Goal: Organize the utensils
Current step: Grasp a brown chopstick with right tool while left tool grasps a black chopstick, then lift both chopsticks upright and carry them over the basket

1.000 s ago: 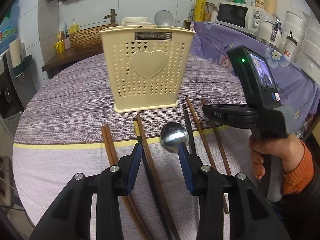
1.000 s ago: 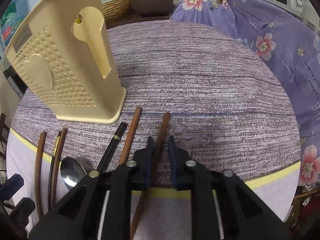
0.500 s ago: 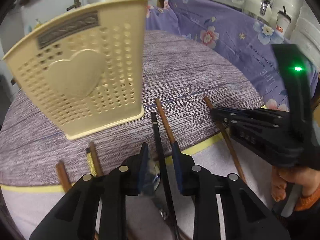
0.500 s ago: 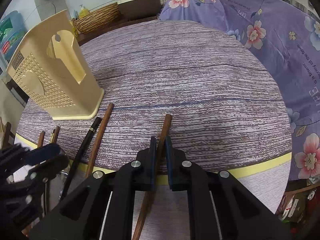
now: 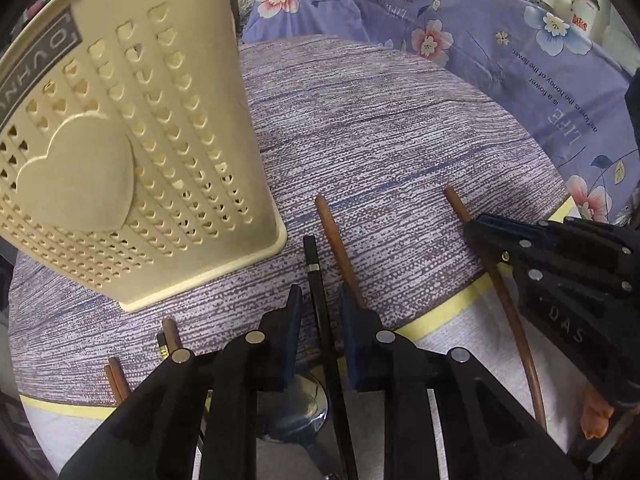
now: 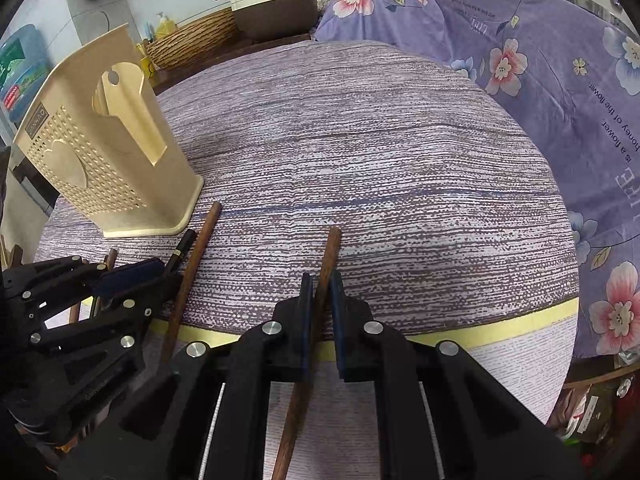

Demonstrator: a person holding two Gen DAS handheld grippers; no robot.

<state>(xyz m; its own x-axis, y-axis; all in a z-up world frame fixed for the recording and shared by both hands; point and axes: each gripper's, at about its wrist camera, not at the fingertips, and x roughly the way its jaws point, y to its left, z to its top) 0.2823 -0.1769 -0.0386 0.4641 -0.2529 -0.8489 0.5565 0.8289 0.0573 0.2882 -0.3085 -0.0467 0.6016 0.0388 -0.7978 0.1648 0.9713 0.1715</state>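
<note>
A cream perforated utensil holder [image 5: 120, 140] [image 6: 100, 160] stands upright on the round table. My left gripper [image 5: 320, 296] straddles a black chopstick [image 5: 312, 256] that lies flat; its jaws are closing, and a thin gap still shows on each side of the stick. A brown chopstick [image 5: 332, 232] lies just right of it, and a steel spoon [image 5: 296, 412] lies under the gripper's body. My right gripper [image 6: 321, 280] is shut on another brown chopstick [image 6: 332, 248], low over the cloth. The two grippers are side by side, and the left gripper [image 6: 160, 272] shows in the right wrist view.
More brown chopsticks [image 5: 170, 332] lie at the left near the holder's base. A yellow band [image 6: 500, 332] marks the tablecloth near the front edge. A purple floral cloth [image 6: 540, 60] covers furniture at the right. A brown pot [image 6: 272, 4] and a wicker basket [image 6: 192, 40] sit behind the table.
My left gripper swung right and nearer the holder, from the spoon's bowl to the black chopstick, and its jaws narrowed. The right gripper shifted a little, still shut on its chopstick.
</note>
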